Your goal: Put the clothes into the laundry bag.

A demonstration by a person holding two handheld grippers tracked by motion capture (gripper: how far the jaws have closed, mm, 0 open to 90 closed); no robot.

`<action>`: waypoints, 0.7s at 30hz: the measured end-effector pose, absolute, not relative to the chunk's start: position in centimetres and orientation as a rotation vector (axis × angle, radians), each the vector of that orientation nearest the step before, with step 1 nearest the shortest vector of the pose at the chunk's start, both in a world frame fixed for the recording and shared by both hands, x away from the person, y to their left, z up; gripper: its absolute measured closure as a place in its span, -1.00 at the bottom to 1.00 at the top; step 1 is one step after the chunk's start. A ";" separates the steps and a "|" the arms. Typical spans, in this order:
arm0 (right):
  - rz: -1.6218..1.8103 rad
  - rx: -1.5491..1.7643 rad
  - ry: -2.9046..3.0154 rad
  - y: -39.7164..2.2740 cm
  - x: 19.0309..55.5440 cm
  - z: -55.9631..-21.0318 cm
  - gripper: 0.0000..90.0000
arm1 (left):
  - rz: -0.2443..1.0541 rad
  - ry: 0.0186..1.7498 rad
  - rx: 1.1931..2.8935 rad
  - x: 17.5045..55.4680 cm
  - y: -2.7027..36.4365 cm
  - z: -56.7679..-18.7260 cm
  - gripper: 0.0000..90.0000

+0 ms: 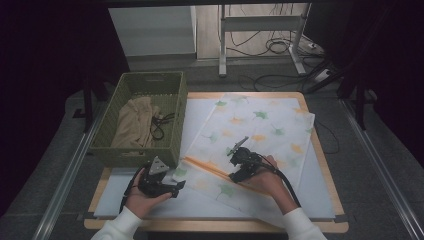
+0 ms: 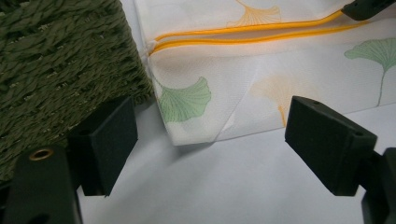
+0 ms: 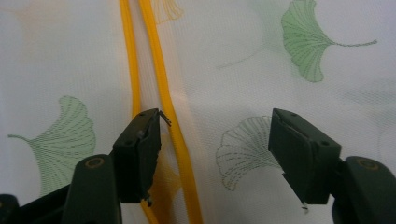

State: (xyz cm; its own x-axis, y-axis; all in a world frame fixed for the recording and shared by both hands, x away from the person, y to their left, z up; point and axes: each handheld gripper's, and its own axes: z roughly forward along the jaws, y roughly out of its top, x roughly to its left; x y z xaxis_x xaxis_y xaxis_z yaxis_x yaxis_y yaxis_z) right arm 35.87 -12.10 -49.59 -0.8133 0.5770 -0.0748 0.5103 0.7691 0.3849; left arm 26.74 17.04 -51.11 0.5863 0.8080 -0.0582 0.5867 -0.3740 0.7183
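mesh laundry bag (image 1: 250, 135) with ginkgo print lies flat on the table (image 1: 320, 220), beside a green woven basket (image 1: 172, 150); it looks thin, light and floppy, best pinched at its orange zipper trim (image 3: 161, 88). left gripper (image 2: 210, 144) and right gripper (image 3: 212, 154) hover wide apart, empty

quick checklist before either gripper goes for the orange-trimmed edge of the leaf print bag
1. Left gripper open: ok, jaws wide apart.
2. Right gripper open: ok.
3. Right gripper over the orange trim: ok, trim runs beside one jaw.
4. Left gripper lined up with the bag corner: ok, corner lies between the jaws, not touched.
5. Green basket clear of the left jaw: not ok, its woven wall is right beside it.
6. Which layer the trim belongs to: cannot tell.
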 end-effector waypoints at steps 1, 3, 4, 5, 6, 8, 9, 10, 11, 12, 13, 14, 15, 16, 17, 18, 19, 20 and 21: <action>0.515 0.856 2.770 -12.1 35.9 -49.6 -0.21 | 0.396 1.103 2.101 26.7 17.0 -51.1 -0.62; 0.504 0.855 2.760 -12.0 35.9 -49.7 -0.20 | 0.396 1.104 2.101 26.7 17.0 -51.1 -0.63; 0.502 0.851 2.761 -12.0 35.9 -49.7 -0.19 | 0.397 1.105 2.100 26.7 17.0 -51.1 -0.63; 0.495 0.848 2.761 -12.0 35.9 -49.7 -0.17 | 0.398 1.105 2.100 26.8 17.1 -51.1 -0.63; 0.490 0.846 2.758 -11.9 35.9 -49.8 -0.15 | 0.398 1.106 2.098 26.8 17.1 -51.1 -0.63; 0.478 0.846 2.751 -11.9 35.9 -49.8 -0.10 | 0.398 1.109 2.097 26.8 17.1 -51.1 -0.63; 0.467 0.844 2.747 -11.9 35.9 -49.8 -0.07 | 0.397 1.109 2.098 26.8 17.2 -51.1 -0.63; 0.461 0.842 2.746 -11.9 35.9 -49.8 -0.04 | 0.397 1.109 2.097 26.8 17.2 -51.1 -0.63; 0.455 0.847 2.742 -11.9 35.9 -49.9 -0.01 | 0.397 1.109 2.097 26.8 17.2 -51.1 -0.63; 0.451 0.851 2.738 -12.0 36.0 -49.9 0.02 | 0.397 1.109 2.098 26.8 17.2 -51.1 -0.63; 0.453 0.847 2.736 -12.0 36.0 -49.9 0.06 | 0.398 1.109 2.098 26.8 17.2 -51.2 -0.64; 0.451 0.854 2.734 -12.1 36.1 -49.9 0.11 | 0.398 1.109 2.098 26.8 17.2 -51.2 -0.64; 0.454 0.860 2.730 -12.1 36.1 -49.9 0.16 | 0.398 1.110 2.099 26.8 17.1 -51.2 -0.64; 0.457 0.868 2.728 -12.2 36.2 -49.9 0.22 | 0.398 1.109 2.101 26.8 17.1 -51.2 -0.64; 0.462 0.885 2.731 -12.3 36.3 -49.9 0.29 | 0.398 1.109 2.101 26.9 17.1 -51.2 -0.64; 0.465 0.888 2.730 -12.4 36.4 -49.9 0.36 | 0.398 1.108 2.102 26.8 17.1 -51.2 -0.64; 0.474 0.899 2.731 -12.5 36.5 -49.9 0.42 | 0.398 1.108 2.102 26.8 17.1 -51.2 -0.64; 0.469 0.911 2.729 -12.6 36.5 -49.9 0.47 | 0.398 1.108 2.103 26.9 17.1 -51.2 -0.64; 0.474 0.913 2.728 -12.6 36.6 -49.9 0.54 | 0.398 1.109 2.102 26.9 17.1 -51.2 -0.64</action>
